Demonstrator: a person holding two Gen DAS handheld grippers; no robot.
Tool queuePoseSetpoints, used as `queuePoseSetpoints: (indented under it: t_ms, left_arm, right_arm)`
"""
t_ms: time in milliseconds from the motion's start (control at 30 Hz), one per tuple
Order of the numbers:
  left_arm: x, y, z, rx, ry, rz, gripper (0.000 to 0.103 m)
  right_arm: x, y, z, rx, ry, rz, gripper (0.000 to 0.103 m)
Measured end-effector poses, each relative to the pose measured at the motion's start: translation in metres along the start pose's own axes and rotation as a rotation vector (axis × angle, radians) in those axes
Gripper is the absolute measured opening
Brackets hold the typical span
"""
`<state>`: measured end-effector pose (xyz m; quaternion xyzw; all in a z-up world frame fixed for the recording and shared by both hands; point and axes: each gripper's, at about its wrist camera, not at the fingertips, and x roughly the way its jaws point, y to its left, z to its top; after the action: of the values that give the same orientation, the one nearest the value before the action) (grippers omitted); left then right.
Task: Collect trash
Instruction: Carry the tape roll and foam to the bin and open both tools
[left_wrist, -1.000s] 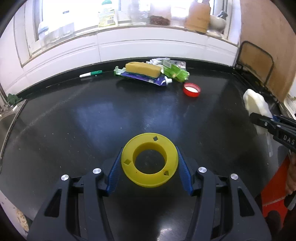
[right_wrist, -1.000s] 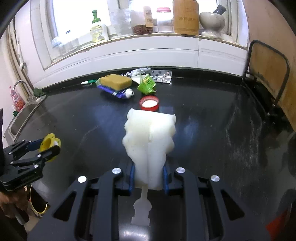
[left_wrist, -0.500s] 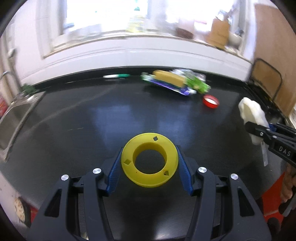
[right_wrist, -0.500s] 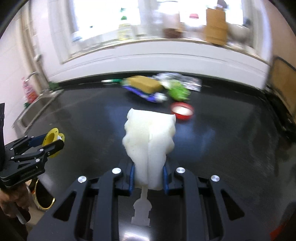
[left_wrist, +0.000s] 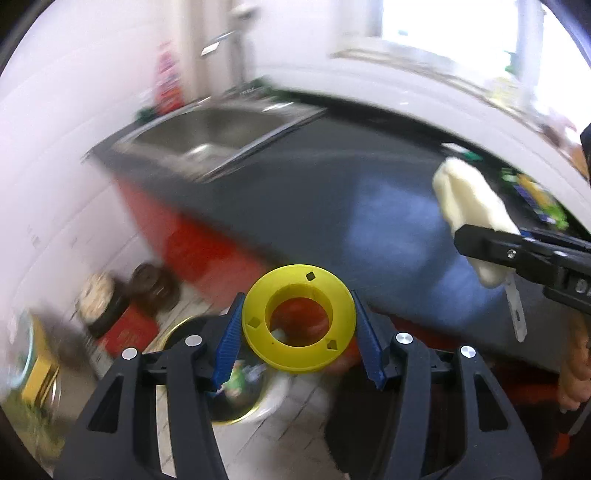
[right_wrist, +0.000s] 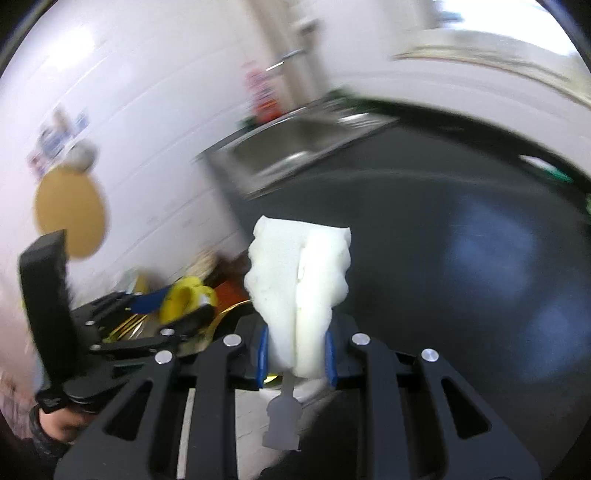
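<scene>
A yellow ring (left_wrist: 299, 321) is clamped between the blue pads of the left gripper (left_wrist: 299, 328), and a crumpled white foam piece (right_wrist: 299, 295) is pinched tight in the right gripper (right_wrist: 295, 354) — both tools are loaded, nothing is loose. From the left wrist view, a gold-rimmed bin (left_wrist: 221, 398) is seen below the ring at about 7 o'clock, on the tiled floor beside the red cabinet front, with what looks like rubbish already in it; the picture is blurred, so its contents cannot be read for certain. The black countertop (left_wrist: 332, 192) runs off toward 1 o'clock, the steel sink (left_wrist: 207, 136) is set at 11 o'clock, and the foam-laden right tool is seen at 3 o'clock. The step in hand is judged to be the carry to the bin. For a clean drop, each load should be brought squarely over the bin's mouth before any pad is eased off — the ring could bounce off the rim and roll, and the light foam may cling to a pad, so a low release is advised, one tool at a time, with the grippers kept apart.
</scene>
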<state>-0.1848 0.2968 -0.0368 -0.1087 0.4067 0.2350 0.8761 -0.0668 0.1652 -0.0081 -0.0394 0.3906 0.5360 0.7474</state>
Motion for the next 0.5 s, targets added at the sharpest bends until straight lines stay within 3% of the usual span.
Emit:
queuePoseSetpoints:
  t_ms: [133,233,500]
  left_arm:
    - [0.019,0.061,-0.03,-0.089,0.059,0.055,0.054]
    - [0.043,0.099,-0.053,-0.153,0.107,0.062,0.054]
    - [0.127,0.15,-0.095,-0.232,0.166,0.011,0.054]
  right_arm:
    - [0.075,0.068,0.002,-0.096,0.103,0.108,0.024]
    - [0.129,0.097,-0.005,-0.127,0.193,0.139,0.024]
    - [0.242,0.11,-0.023,-0.102,0.377,0.093,0.027]
